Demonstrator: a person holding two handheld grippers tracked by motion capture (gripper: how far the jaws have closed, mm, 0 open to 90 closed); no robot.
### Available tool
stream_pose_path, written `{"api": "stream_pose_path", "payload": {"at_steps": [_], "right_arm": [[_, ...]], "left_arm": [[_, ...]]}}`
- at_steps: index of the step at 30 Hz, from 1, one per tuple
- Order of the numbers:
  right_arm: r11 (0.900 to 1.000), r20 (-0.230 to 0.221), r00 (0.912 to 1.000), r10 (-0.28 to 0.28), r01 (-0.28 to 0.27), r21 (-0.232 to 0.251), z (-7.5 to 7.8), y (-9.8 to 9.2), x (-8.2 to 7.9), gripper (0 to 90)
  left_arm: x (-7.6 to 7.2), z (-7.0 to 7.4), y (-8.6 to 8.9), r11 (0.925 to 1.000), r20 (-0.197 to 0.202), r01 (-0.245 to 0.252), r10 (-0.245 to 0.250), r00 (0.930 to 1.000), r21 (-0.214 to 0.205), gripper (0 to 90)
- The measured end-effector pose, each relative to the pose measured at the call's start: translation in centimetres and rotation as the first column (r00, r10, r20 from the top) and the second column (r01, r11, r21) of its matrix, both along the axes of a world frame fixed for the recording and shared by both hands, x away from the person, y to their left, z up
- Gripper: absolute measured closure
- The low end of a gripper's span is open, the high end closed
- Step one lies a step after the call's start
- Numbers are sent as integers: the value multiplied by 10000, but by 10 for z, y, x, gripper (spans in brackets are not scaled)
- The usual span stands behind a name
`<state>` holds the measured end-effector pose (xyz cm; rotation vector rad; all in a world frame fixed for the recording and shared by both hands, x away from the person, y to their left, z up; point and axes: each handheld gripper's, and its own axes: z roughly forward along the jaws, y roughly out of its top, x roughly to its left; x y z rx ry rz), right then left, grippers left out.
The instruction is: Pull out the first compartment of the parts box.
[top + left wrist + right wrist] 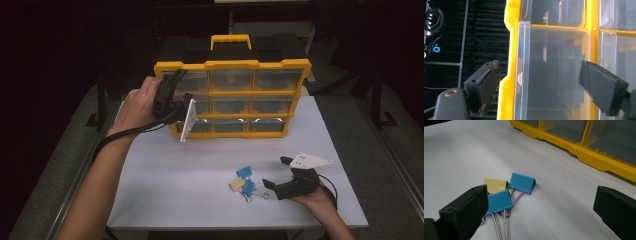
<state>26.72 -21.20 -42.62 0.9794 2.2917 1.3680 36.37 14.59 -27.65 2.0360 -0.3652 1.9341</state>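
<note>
L tongs (pixel 537 82) spread round clear drawer (pixel 554 72), top-left of yellow organizer (pixel 232 97). R tongs (pixel 544 210) spread, binder clips (pixel 507 192) at 10 o'clock on table (pixel 175 185).

A white tabletop (pixel 180 185) carries the scene, its near left part bare. Behind its far edge stands a black case with a yellow handle (pixel 230 41). Dark flooring lies off both side edges, and black table legs (pixel 101 95) show there.
</note>
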Motion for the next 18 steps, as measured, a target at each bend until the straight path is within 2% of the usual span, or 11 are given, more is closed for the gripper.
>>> {"api": "stream_pose_path", "payload": {"at_steps": [9, 12, 18], "right_arm": [[10000, -3, 10000, -8, 8, -7, 0, 0, 0, 0], [10000, 5, 10000, 1, -1, -6, 0, 0, 0, 0], [10000, 10, 10000, -2, 2, -22, 0, 0, 0, 0]], "left_arm": [[0, 3, -1, 10000, 90, -84, 84, 9999, 47, 288], [0, 4, -1, 9999, -84, -117, 118, 9999, 106, 353], [0, 5, -2, 9999, 43, -105, 105, 9999, 91, 370]]}}
